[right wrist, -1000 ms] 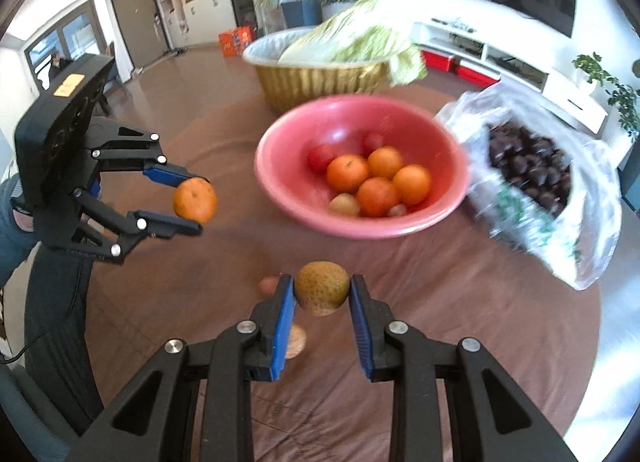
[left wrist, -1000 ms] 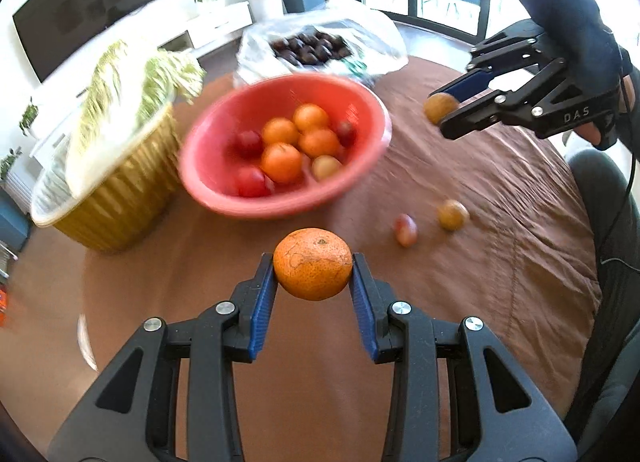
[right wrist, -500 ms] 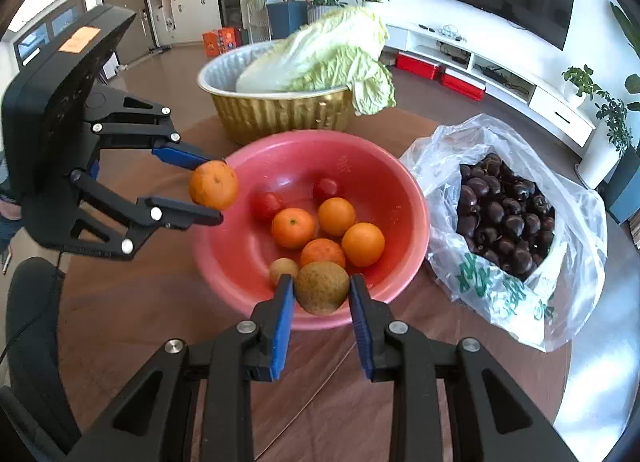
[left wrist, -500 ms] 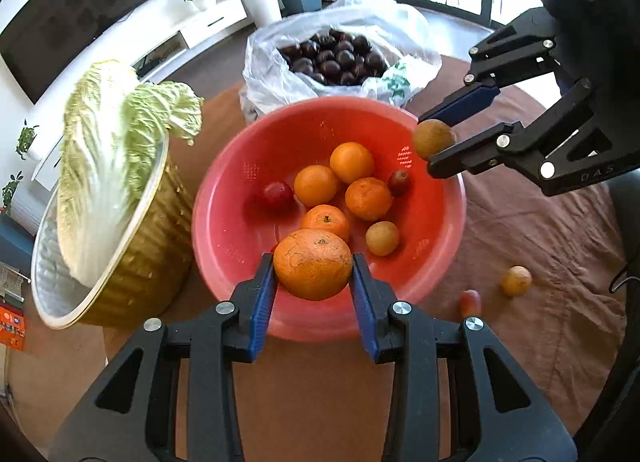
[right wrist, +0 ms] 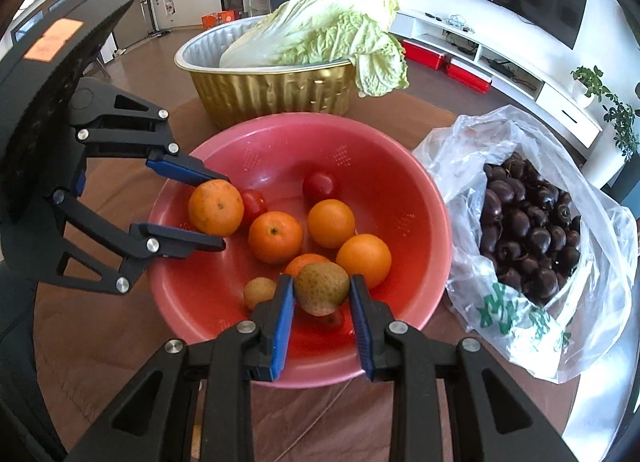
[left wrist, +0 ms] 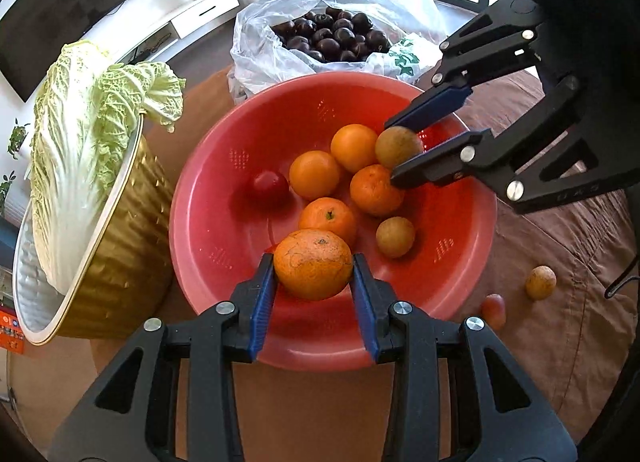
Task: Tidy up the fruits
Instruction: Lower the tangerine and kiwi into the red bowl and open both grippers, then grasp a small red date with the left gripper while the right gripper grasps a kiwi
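My left gripper point(left wrist: 313, 267) is shut on an orange point(left wrist: 313, 263) and holds it over the near side of the red bowl point(left wrist: 208, 230). My right gripper point(right wrist: 321, 290) is shut on a brown-green round fruit point(right wrist: 321, 287) over the same bowl point(right wrist: 400, 190). Each gripper shows in the other's view: the right one point(left wrist: 394, 152) with its brown fruit point(left wrist: 398, 147), the left one point(right wrist: 222, 210) with its orange point(right wrist: 216, 207). Several oranges, small red fruits and a small brown fruit point(left wrist: 395, 236) lie in the bowl.
A gold basin point(left wrist: 116, 246) with a napa cabbage point(left wrist: 80, 134) stands left of the bowl. A clear plastic bag of dark fruit point(right wrist: 524, 222) lies on the bowl's other side. On the brown tablecloth lie a small brown fruit point(left wrist: 540, 282) and a small red fruit point(left wrist: 493, 307).
Both grippers have carried their fruit from over the tablecloth to over the red bowl and come a little lower. Their grips have not changed.
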The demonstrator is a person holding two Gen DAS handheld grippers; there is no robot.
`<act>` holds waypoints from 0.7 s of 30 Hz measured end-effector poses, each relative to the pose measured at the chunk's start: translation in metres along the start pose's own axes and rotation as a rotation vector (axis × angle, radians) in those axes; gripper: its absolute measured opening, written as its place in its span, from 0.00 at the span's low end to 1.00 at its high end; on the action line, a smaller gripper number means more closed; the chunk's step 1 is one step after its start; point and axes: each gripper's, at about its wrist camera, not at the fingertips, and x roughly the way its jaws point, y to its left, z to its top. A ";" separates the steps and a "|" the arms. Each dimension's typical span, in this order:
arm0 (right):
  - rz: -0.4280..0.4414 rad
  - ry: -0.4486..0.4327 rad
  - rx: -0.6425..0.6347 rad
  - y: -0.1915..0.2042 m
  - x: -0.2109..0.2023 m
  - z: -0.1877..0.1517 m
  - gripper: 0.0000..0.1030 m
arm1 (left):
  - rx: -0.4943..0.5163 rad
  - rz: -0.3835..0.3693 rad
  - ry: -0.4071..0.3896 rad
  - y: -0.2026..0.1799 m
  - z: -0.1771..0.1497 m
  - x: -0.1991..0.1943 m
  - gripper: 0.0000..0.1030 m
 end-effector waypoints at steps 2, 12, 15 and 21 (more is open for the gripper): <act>0.002 0.004 0.002 0.000 0.003 0.001 0.29 | -0.001 -0.002 0.000 0.000 0.002 0.003 0.34; 0.000 0.021 -0.001 0.001 0.009 0.001 0.29 | -0.017 0.036 -0.016 0.003 0.002 0.002 0.57; -0.010 0.024 -0.010 0.003 0.010 0.002 0.30 | -0.022 0.042 -0.021 0.004 0.002 0.000 0.63; -0.021 0.005 -0.015 0.004 0.005 0.003 0.40 | -0.029 0.063 -0.039 0.002 -0.007 -0.013 0.63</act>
